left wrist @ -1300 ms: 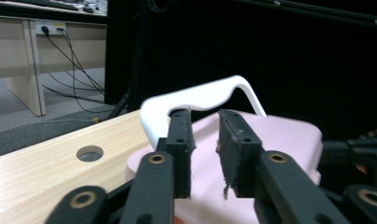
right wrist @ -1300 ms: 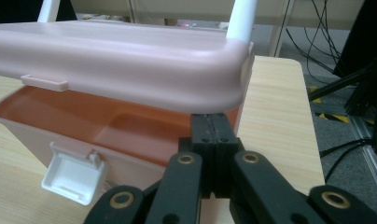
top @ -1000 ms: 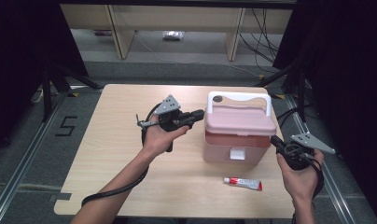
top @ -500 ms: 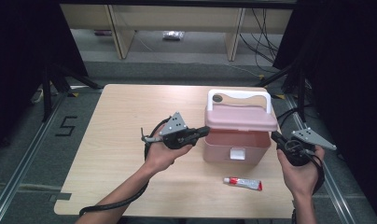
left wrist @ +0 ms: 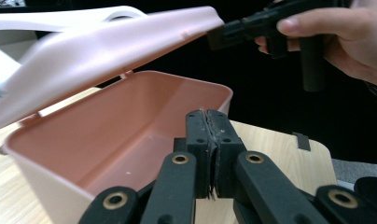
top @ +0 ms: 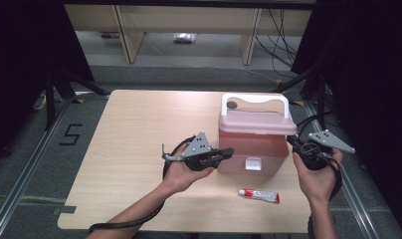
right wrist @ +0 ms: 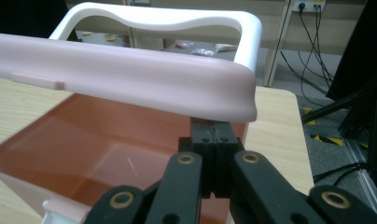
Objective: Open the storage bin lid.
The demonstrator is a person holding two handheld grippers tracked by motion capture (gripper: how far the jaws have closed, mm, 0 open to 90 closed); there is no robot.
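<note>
High view sets the light wood-grain table [top: 139,129] under a pink plastic box [top: 253,149] that stands toward its right side, long axis running left to right across the person. Its lid [top: 257,122], the same smooth matte pink with rounded edges, is raised a little off the body, and a glossy white handle [top: 256,102] arches behind it. The right claw [top: 291,141] is at the box's right end, jaws pressed together with their tips tucked under the lid's lip; the right gripper view shows that lip [right wrist: 130,79] resting just over the closed tips, with the bare, slightly shiny inside of the box below. I judge this claw is the one lifting, so the lid should swing up and away toward the far side. The left claw [top: 230,151] is also pressed shut and holds nothing, lying level against the box's front left, just beside the small white latch [top: 252,163]. Nearest the person lies a small white tube [top: 261,195] with a red cap, flat on the table in front of the box, closer to the right hand [top: 316,174].
</note>
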